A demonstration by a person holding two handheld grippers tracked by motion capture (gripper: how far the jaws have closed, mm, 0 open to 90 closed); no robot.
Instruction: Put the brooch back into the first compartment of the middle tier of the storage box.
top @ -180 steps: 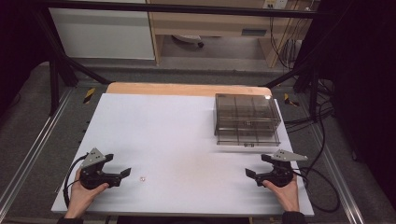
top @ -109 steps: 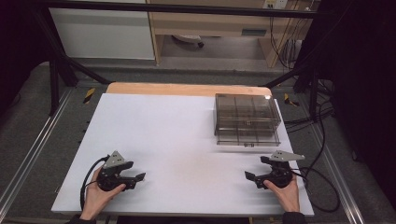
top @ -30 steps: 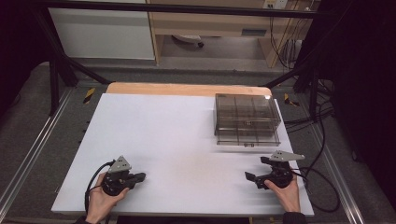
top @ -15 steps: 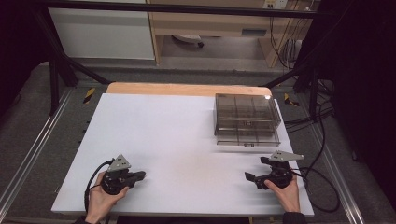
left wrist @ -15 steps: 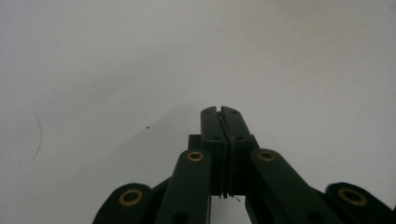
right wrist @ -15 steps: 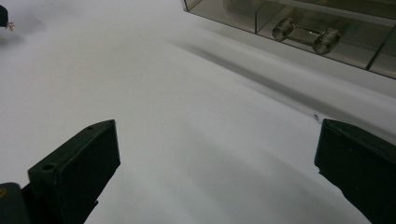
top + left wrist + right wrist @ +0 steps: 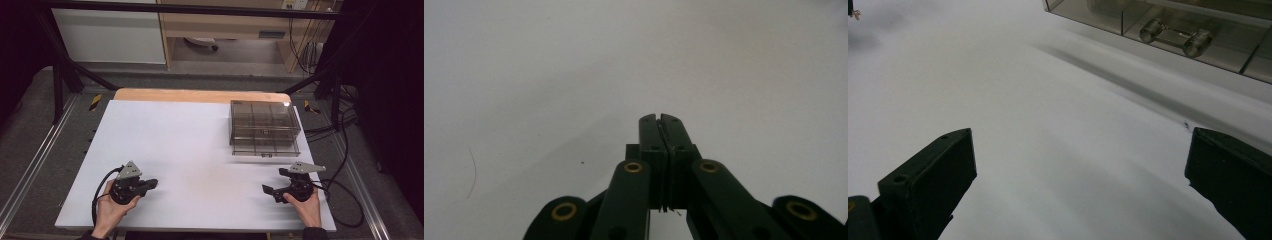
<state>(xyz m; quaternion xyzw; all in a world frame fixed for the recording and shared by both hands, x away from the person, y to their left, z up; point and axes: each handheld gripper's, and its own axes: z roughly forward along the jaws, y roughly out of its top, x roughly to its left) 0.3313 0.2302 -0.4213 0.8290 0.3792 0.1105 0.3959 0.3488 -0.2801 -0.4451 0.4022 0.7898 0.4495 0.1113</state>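
Near the table's (image 7: 200, 130) front edge, the left gripper (image 7: 150, 184) rests with jaws pressed together, having shifted right since earlier. Right gripper (image 7: 272, 190), jaws wide apart, faces the clear box's (image 7: 1168, 25) handle (image 7: 1175, 36).

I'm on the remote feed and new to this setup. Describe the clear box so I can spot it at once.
Start at the white table and go to its far right corner. There sits the smoky transparent box, split into compartments, with a latch on its near side. It is the only container on the table, beyond the open right gripper.
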